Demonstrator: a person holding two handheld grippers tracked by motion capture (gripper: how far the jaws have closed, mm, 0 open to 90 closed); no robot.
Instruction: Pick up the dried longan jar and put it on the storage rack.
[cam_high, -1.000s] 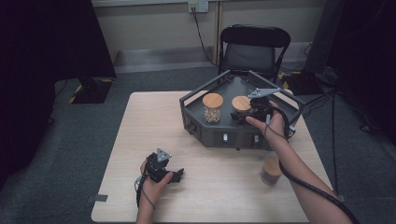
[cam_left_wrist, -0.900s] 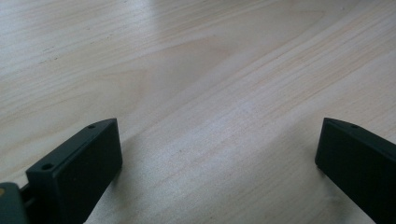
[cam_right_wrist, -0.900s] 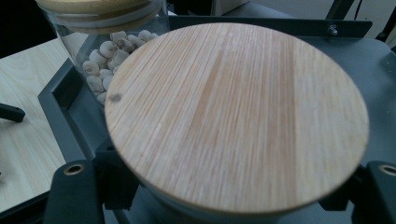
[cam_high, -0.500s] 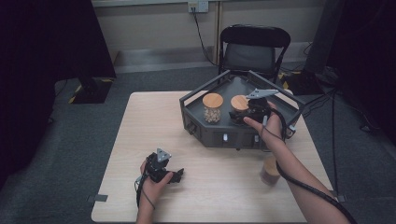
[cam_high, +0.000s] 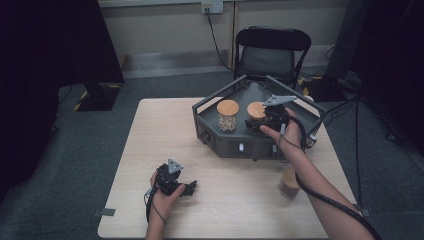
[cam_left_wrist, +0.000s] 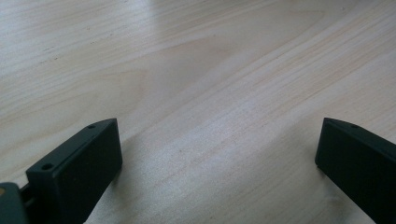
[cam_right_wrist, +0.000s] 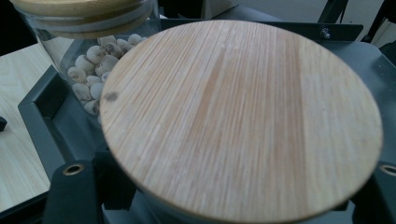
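A glass jar with a round bamboo lid (cam_high: 256, 110) (cam_right_wrist: 243, 116) stands inside the dark grey tray (cam_high: 235, 147). My right gripper (cam_high: 260, 122) (cam_right_wrist: 229, 171) reaches over the tray's front wall, one jaw on each side of that jar below the lid. Its jaws have just been opening with the jar between them, and a dark gap shows beside the left finger (cam_right_wrist: 70, 186). Just to the left stands a second lidded jar (cam_high: 228, 115) (cam_right_wrist: 88, 56) filled with pale beans. My left gripper (cam_high: 186, 188) (cam_left_wrist: 215, 140) rests low on the wooden table (cam_left_wrist: 196, 70), open, with nothing between its fingers.
A third small jar (cam_high: 289, 183) stands on the table beside my right forearm, near the front right. The tray has raised rails and a wall (cam_right_wrist: 37, 116). A black folding chair (cam_high: 272, 50) stands behind the table. Cables trail off to the right.
Both hands have stayed where they were. The right gripper remains at the lidded jar in the tray; no other shift is visible in the high view.
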